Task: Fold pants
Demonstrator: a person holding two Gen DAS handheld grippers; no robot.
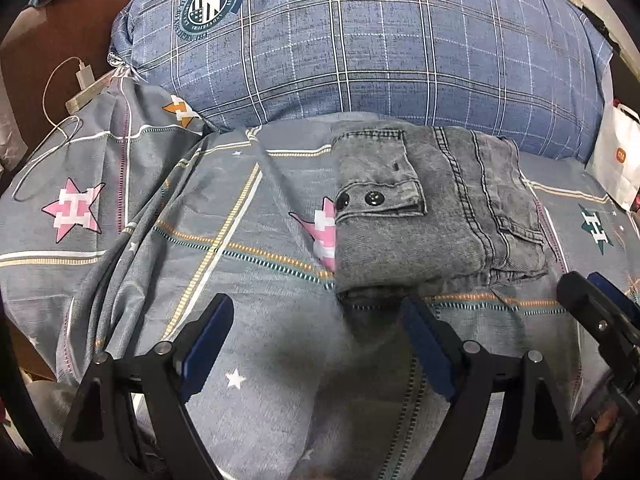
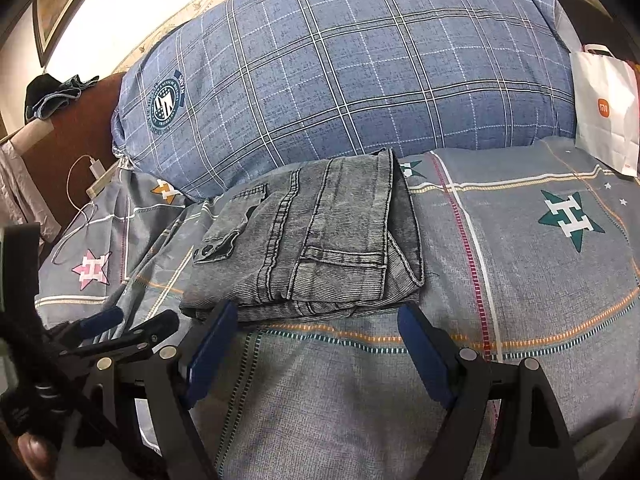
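Observation:
Grey washed denim pants (image 1: 436,216) lie folded into a compact stack on the grey star-print bed sheet (image 1: 248,248), just in front of a big blue plaid pillow (image 1: 360,48). My left gripper (image 1: 316,312) hovers open over bare sheet, its right fingertip close to the stack's near left corner. In the right wrist view the same pants (image 2: 316,240) lie ahead, and my right gripper (image 2: 316,318) stands open right at their near edge with nothing between its pads. The right gripper also shows at the right edge (image 1: 592,308) of the left view, the left gripper at the lower left (image 2: 132,324) of the right view.
A white paper bag (image 2: 608,112) stands at the right on the bed. A charger with a white cable (image 1: 64,92) lies at the left by the brown headboard (image 1: 48,48). Dark clothes (image 2: 56,92) rest on top of the headboard.

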